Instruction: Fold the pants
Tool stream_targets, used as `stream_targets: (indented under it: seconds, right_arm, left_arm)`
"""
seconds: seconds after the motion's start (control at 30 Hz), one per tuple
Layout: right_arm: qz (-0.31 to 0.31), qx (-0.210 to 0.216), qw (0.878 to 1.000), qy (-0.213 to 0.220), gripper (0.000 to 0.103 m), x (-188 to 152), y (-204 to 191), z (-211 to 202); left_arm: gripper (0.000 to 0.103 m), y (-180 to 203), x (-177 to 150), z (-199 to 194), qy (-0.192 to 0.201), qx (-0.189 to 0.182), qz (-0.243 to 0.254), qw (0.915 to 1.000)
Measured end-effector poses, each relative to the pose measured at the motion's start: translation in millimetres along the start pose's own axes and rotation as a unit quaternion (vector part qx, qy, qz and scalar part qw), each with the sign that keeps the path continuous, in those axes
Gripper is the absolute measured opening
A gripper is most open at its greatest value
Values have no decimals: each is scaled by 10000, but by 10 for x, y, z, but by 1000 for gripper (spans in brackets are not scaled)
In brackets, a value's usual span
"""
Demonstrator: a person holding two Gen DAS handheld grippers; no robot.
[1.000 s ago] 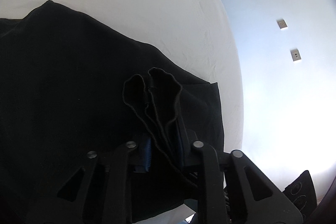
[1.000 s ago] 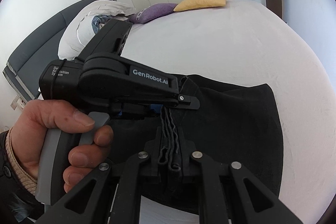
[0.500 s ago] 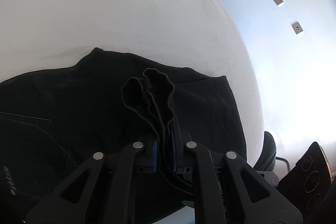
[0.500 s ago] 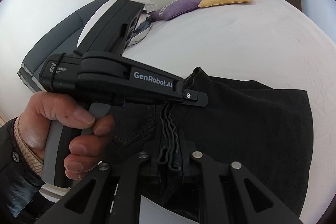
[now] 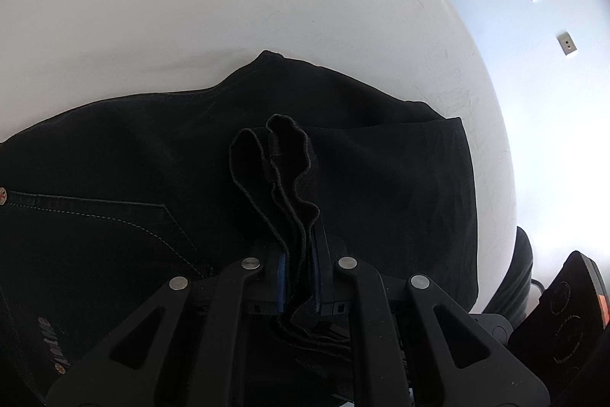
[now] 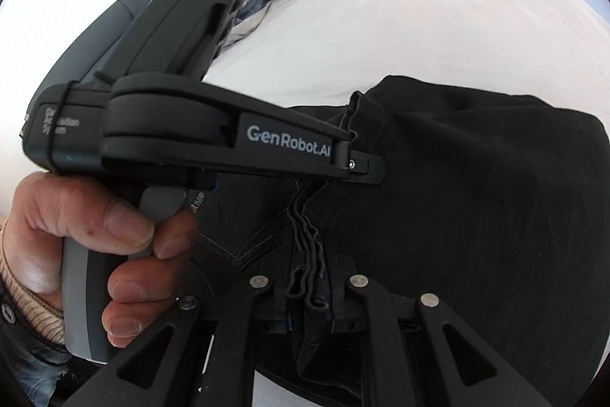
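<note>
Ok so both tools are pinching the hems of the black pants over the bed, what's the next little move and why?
Probably lower both together and lay the hems down. The left tool and right tool each clamp bunched hem layers, the black pants already lie doubled on the white bed, and the hems sit above the pocket end.

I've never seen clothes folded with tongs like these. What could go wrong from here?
Both the left gripper and the right gripper pinch several stacked hem layers of the black pants; a layer could slip out and spoil the fold. The two tools sit very close, so they might bump. The pants lie near the edge of the bed and might slide off.
</note>
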State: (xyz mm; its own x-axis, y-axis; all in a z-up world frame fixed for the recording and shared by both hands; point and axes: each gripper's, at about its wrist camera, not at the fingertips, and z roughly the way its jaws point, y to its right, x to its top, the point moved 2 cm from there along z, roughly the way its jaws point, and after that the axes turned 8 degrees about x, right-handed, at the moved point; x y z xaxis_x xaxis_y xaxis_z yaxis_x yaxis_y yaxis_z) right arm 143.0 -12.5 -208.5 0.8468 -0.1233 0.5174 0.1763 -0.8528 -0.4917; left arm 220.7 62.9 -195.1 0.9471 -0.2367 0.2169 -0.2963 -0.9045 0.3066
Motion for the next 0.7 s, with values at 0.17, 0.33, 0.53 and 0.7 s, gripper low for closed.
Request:
stream_targets:
  seconds: [0.17, 0.33, 0.53, 0.7]
  right_arm:
    - [34, -24, 10000, -82, 13, 98, 5, 107]
    - [70, 19, 9997, -214, 20, 130, 48, 223]
    - [496, 751, 9957, -232, 58, 72, 171, 24]
    - [509, 1347, 9895, -148, 60, 53, 211, -376]
  left_arm:
    - [8, -45, -172, 109, 20, 72, 36, 10000]
    - [11, -32, -79, 98, -4, 131, -56, 9999]
    - [22, -5, -198, -2, 222, 469, 58, 9986]
    - [22, -124, -177, -293, 556, 926, -123, 9941]
